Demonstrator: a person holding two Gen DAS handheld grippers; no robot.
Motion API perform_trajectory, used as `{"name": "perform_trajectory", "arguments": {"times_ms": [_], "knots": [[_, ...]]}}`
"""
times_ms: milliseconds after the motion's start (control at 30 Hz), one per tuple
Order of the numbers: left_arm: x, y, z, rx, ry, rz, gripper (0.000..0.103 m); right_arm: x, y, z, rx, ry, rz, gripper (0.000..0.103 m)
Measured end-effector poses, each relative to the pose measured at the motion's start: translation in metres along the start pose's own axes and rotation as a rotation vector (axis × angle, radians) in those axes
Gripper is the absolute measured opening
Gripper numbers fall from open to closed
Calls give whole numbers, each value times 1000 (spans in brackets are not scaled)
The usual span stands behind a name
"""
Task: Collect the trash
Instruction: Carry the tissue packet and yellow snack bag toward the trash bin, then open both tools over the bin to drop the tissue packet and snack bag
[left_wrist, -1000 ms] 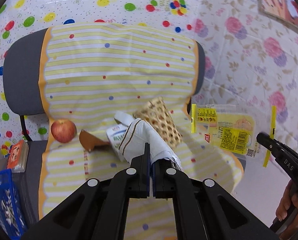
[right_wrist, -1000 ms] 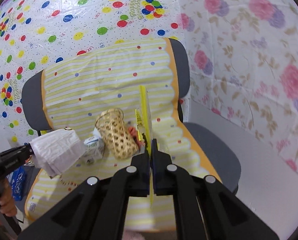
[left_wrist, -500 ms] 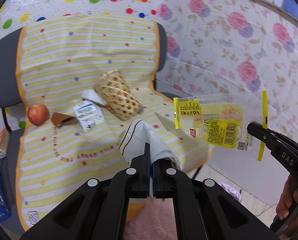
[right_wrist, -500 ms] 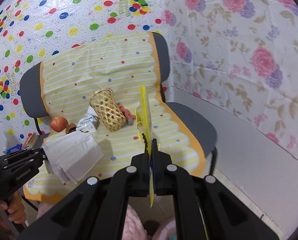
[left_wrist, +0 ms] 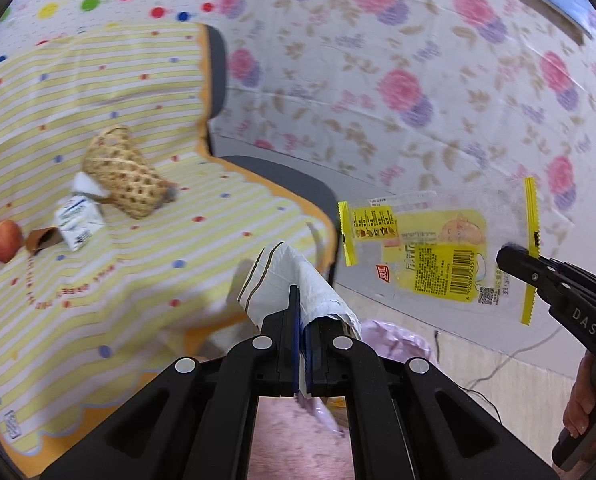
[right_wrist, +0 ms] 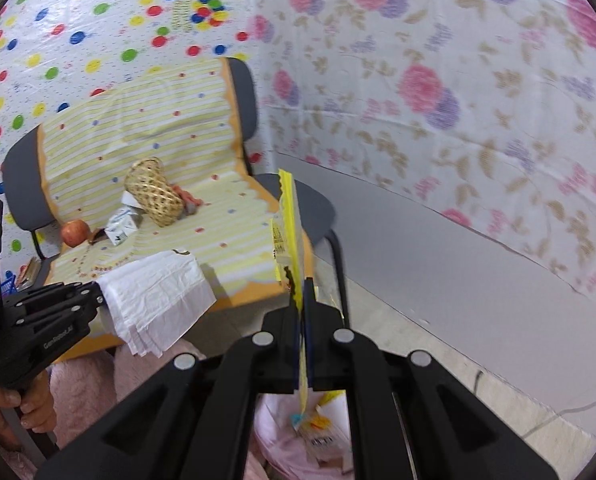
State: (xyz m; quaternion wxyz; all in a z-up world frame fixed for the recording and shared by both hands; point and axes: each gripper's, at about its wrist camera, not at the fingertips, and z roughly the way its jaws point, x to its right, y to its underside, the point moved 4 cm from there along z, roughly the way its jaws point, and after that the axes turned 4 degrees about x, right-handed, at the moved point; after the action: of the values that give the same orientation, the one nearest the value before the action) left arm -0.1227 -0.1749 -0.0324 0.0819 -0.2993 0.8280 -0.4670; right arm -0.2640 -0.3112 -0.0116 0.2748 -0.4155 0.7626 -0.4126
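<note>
My left gripper [left_wrist: 302, 308] is shut on a folded white paper napkin [left_wrist: 293, 276], held in the air off the chair's front right corner; the napkin also shows in the right wrist view [right_wrist: 157, 296]. My right gripper [right_wrist: 302, 296] is shut on a clear and yellow snack wrapper [right_wrist: 287, 236], seen edge-on; in the left wrist view the wrapper [left_wrist: 438, 252] hangs flat from the right gripper [left_wrist: 514, 256]. A pink trash bag [right_wrist: 318, 428] with trash in it sits on the floor below both grippers.
A chair with a yellow striped cloth [left_wrist: 97, 260] holds a wicker basket [left_wrist: 125, 180] on its side, a small white carton [left_wrist: 77, 226], a brown paper cup [left_wrist: 41, 240] and an apple [left_wrist: 3, 240]. A floral sheet [right_wrist: 458, 120] covers the wall. A cable [left_wrist: 498, 368] lies on the floor.
Both grippers have pulled back and swung right, away from the chair seat, carrying the napkin and the wrapper. The pink bag has come into view below them.
</note>
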Motion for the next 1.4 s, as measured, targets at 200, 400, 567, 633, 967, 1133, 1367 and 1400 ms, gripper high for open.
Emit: {"name": "perform_trajectory", "arguments": {"times_ms": [200, 400, 567, 633, 967, 1133, 1367, 1400], "knots": [[35, 17, 16, -53, 90, 57, 2, 21, 27, -23, -28, 89, 11, 2], [63, 36, 46, -159, 161, 91, 3, 42, 59, -17, -121, 141, 45, 2], [79, 49, 76, -248, 190, 115, 3, 53, 76, 1, -197, 154, 58, 2], [84, 52, 86, -268, 184, 130, 4, 59, 84, 11, -234, 160, 64, 2], [94, 63, 123, -379, 197, 152, 47, 73, 105, 49, -329, 147, 103, 9], [90, 63, 128, -390, 194, 134, 51, 76, 105, 54, -331, 145, 115, 29], [54, 42, 101, -292, 92, 68, 52, 76, 87, 45, -269, 133, 123, 35], [49, 40, 97, -278, 75, 62, 52, 75, 83, 44, -257, 130, 122, 35]]}}
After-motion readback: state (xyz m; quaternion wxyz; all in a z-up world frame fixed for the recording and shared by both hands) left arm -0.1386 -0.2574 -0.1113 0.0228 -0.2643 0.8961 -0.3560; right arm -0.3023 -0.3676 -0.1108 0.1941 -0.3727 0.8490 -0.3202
